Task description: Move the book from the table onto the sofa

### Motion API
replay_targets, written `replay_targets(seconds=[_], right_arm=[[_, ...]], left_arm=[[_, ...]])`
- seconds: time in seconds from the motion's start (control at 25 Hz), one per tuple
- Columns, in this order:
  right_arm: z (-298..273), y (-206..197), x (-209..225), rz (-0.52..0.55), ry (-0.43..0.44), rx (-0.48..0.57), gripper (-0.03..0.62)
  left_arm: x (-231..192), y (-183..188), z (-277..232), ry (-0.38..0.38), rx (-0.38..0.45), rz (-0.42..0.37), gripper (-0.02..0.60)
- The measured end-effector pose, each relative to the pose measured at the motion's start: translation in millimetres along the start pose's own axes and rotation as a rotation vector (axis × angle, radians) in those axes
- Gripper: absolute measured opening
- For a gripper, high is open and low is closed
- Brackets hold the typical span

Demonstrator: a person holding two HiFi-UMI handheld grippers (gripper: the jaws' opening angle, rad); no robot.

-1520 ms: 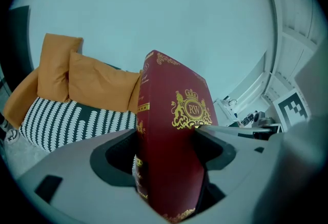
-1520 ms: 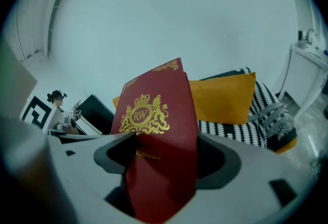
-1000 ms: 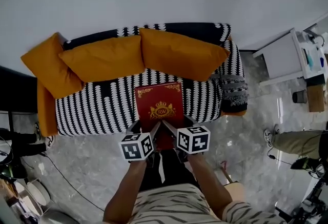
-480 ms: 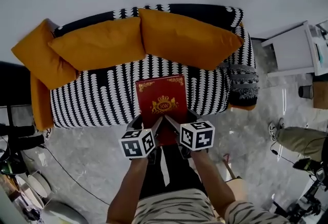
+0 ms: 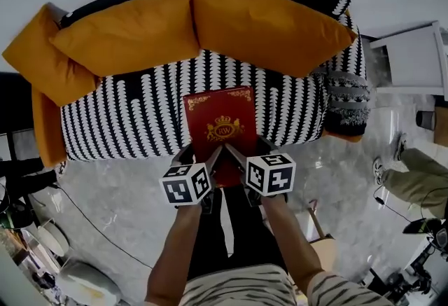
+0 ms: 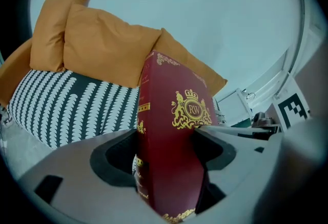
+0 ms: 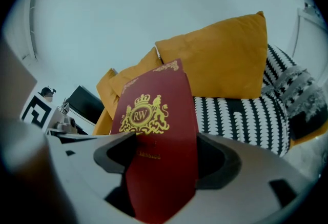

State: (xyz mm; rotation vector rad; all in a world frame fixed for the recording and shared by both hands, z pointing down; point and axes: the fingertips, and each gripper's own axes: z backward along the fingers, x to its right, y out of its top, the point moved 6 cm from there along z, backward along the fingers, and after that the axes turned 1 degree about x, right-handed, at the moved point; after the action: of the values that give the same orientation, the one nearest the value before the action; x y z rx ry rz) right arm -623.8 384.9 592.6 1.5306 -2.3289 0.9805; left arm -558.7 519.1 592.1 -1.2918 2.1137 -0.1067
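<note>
Straight away, the near end of the dark red hardback book with a gold crest [image 5: 222,129] disappears under the two marker cubes in the head view, so whether it touches the black-and-white patterned sofa [image 5: 126,115] cannot be told. The book shows over the middle of the sofa's seat, its far edge short of the sofa's two big orange back cushions [image 5: 210,24], and a third orange cushion [image 5: 38,63] is propped at the sofa's left end. In both gripper views the book's bottom corner is cut off behind the gripper body. The sofa fills more of the head view than a second ago and the cushions have slid up the frame, while the grip and the side-by-side cubes look unchanged. The left gripper [image 6: 169,148] has its jaws clamped on the book, spine edge showing and the cover standing nearly on edge in that view. The right gripper [image 7: 164,159] pinches the same cover from the other side, jaws closed onto it. Both forearms reach out level toward the sofa's front edge, and the grippers converge in a V on the book's near end.
</note>
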Motion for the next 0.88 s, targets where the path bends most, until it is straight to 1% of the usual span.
replay_targets(seconds=[0.2, 0.44, 0.72, 0.88], right_arm=[[-29, -11, 20, -0.019, 0.003, -0.008, 0.359], [-60, -17, 38, -0.013, 0.000, -0.018, 0.359], [-100, -23, 61, -0.030, -0.001, -0.010, 0.359], [-117, -21, 72, -0.030, -0.011, -0.012, 0.359]], left_arm=[[-18, -8, -30, -0.010, -0.022, -0.003, 0.350], [-36, -15, -61, -0.002, -0.034, 0.019, 0.347], [-59, -16, -101, -0.008, -0.052, 0.014, 0.347], [-67, -15, -120, -0.012, -0.059, 0.024, 0.342]])
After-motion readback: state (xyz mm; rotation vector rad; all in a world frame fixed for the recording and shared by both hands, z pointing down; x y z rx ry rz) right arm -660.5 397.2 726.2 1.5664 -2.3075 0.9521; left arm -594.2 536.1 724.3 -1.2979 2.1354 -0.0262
